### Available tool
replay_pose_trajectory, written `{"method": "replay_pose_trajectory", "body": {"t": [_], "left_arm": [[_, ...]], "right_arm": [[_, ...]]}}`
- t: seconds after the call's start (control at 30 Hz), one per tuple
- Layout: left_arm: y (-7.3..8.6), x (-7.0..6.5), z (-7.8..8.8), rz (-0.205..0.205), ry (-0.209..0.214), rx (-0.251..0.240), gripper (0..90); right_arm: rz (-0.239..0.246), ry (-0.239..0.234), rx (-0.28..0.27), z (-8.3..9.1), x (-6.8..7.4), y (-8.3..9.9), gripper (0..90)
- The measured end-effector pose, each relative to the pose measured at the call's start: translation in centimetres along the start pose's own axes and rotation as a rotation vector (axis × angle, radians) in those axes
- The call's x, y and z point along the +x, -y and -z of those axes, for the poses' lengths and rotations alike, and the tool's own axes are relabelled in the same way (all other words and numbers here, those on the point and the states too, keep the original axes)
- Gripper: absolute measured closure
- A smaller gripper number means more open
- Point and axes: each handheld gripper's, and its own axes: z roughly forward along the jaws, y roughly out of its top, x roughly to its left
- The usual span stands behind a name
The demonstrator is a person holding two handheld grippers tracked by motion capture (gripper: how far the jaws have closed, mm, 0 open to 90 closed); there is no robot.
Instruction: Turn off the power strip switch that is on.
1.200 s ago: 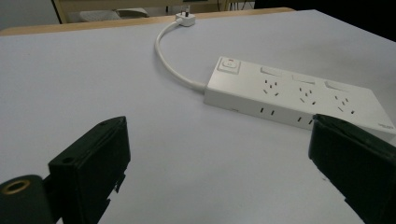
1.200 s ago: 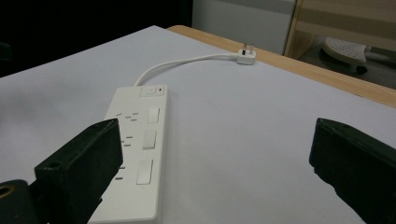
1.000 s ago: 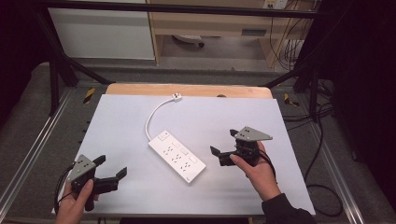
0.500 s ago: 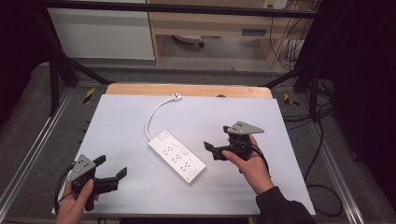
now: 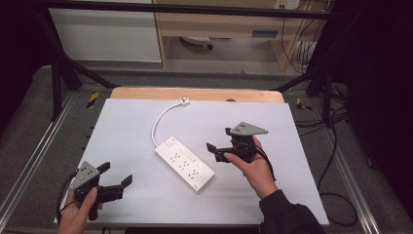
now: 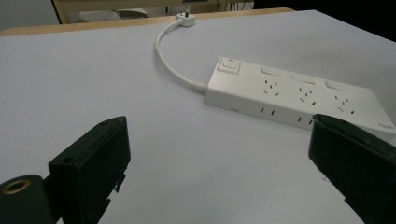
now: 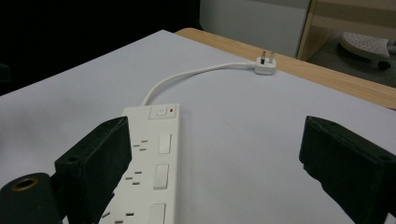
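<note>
A white power strip point(image 5: 184, 163) lies diagonally in the middle of the white table top point(image 5: 122, 131). Its cable point(image 5: 158, 124) curves back to a plug point(image 5: 184, 102) near the far wooden edge. My right gripper point(image 5: 217, 144) hovers just right of the strip, jaws pointing left at it. It is open; its jaws have just been closing slightly, with nothing between them. In the right gripper view the strip point(image 7: 149, 172) sits by the left jaw of my gripper point(image 7: 210, 172). My left gripper point(image 5: 117, 174) rests open at the front left, facing the strip point(image 6: 299, 95).
A wooden strip point(image 5: 195, 93) borders the table's far edge. Black frame posts point(image 5: 56, 73) and metal rails point(image 5: 29, 161) flank the table. Loose cables point(image 5: 336, 195) lie on the floor to the right. A shelf unit point(image 5: 219, 29) stands behind.
My right gripper has moved left and slightly away from the person, closer to the power strip. The left gripper and the strip have not moved.
</note>
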Motion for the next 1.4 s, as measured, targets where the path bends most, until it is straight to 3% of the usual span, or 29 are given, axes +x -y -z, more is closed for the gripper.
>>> {"method": "replay_pose_trajectory", "body": {"t": [0.17, 0.3, 0.6, 0.9, 1.13, 1.4], "left_arm": [[0.0, 0.0, 0.0, -0.001, 0.000, -0.001, 5.5], [0.0, 0.0, 0.0, -0.002, 0.001, 0.000, 5.5], [0.0, 0.0, 0.0, -0.001, -0.001, -0.001, 5.5], [0.0, 0.0, 0.1, -0.001, 0.001, -0.002, 5.6], [0.0, 0.0, 0.1, -0.001, 0.000, -0.002, 5.6], [0.0, 0.0, 0.0, -0.003, 0.000, 0.001, 5.6]], "right_arm": [[0.001, -0.001, 0.003, -0.4, 0.1, -0.3, 6.0], [0.005, 0.006, -0.001, -0.7, 0.2, -0.5, 10.6], [0.041, 0.010, -0.014, -1.5, 0.9, -0.9, 28.4], [0.086, 0.028, -0.013, -2.3, 1.5, -1.2, 54.1], [0.100, 0.008, -0.030, -2.9, 1.8, -1.1, 71.2], [0.112, -0.026, -0.034, -3.9, 2.1, -0.8, 84.1]]}}
